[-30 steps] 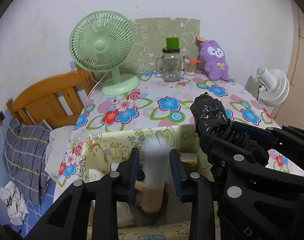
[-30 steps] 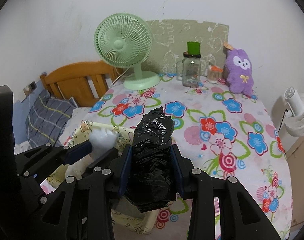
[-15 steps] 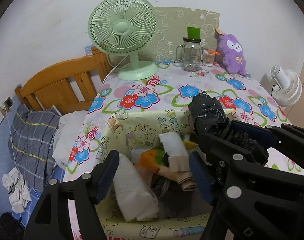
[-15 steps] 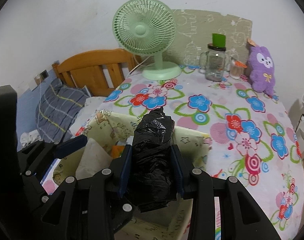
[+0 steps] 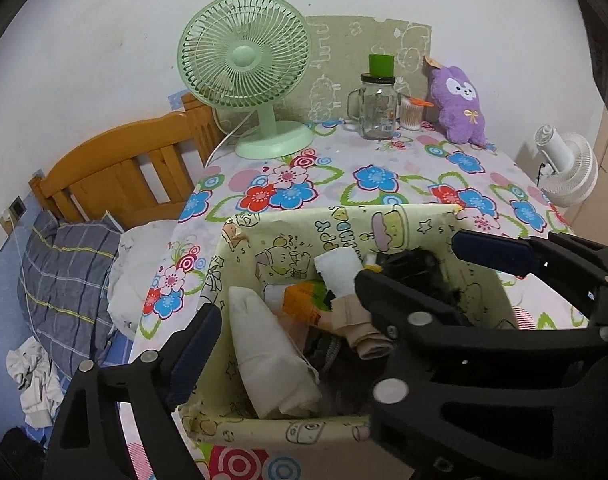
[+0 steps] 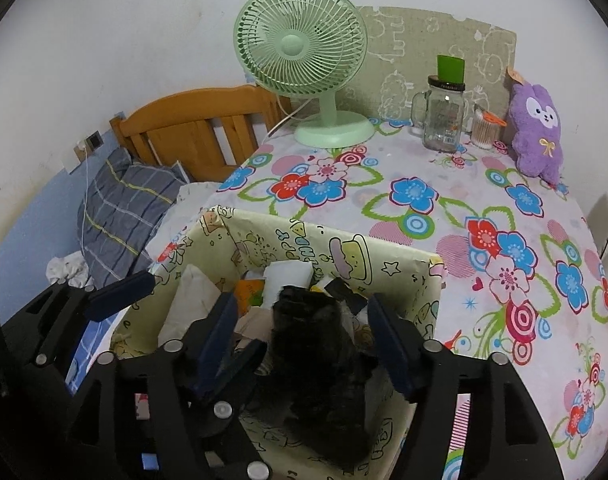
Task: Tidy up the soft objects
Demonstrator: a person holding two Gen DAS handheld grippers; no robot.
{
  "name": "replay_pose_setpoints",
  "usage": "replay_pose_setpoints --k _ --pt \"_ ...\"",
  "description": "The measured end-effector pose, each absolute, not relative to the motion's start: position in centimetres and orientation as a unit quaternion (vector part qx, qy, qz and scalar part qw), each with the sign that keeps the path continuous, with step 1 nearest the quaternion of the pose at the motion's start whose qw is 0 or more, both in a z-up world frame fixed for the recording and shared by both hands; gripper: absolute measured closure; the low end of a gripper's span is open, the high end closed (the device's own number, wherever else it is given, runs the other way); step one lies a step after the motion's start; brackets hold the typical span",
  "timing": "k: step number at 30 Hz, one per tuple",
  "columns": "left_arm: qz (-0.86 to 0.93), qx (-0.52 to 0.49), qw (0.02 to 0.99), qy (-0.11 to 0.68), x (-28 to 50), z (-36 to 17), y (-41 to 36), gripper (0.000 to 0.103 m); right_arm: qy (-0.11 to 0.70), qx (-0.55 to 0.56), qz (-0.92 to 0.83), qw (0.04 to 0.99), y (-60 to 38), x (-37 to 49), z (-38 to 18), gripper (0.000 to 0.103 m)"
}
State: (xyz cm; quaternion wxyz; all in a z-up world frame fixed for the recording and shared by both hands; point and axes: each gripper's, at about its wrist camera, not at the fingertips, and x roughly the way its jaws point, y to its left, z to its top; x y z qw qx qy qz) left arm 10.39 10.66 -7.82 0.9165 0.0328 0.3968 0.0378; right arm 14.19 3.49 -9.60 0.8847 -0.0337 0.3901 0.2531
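Sitting on the flower-patterned tablecloth (image 6: 484, 200) is a pale yellow cartoon-printed fabric storage box (image 6: 304, 240), and both hand-held grippers hang over its open top. The right gripper (image 6: 304, 332) has its blue-padded fingers (image 6: 217, 332) spread wide on either side of a crumpled black plastic bag bundle (image 6: 316, 344); the bundle stands in the box between them and neither pad presses on it, though the motion blur makes the exact gap hard to judge. The left gripper (image 5: 287, 320) is likewise spread, with one blue-padded finger out past the box's left wall and the other hidden behind the right gripper's black frame in the left wrist view. Inside the box, a folded white cloth (image 5: 267, 356) leans against the left wall, a rolled white and beige sock (image 5: 344, 284) lies across the middle, and an orange and green packet (image 5: 304, 300) rests between them; the black bundle fills the right side. At the far edge of the table stand a mint green desk fan (image 6: 304, 48), a clear glass mug jar with a green cap (image 6: 444, 112), a small container of cotton swabs (image 6: 486, 128) and a purple plush rabbit (image 6: 538, 132). Left of the table are a wooden bed headboard (image 6: 195, 120) and a grey plaid pillow (image 6: 123, 216).
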Motion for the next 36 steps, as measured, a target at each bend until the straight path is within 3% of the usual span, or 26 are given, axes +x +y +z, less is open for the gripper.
replay_pose_setpoints --k 5,21,36 --pt "0.030 0.031 0.921 0.387 9.9 -7.2 9.9 0.011 0.376 -0.032 0.243 0.894 2.8 13.5 -9.0 0.022" --pt "0.001 0.021 0.932 0.361 9.2 -5.5 6.3 0.005 0.346 -0.016 0.196 0.918 -1.7 11.7 -6.8 0.020" --pt "-0.021 0.026 0.942 0.334 7.9 -3.5 2.6 0.001 0.315 0.005 0.156 0.936 -6.7 9.5 -4.9 0.009"
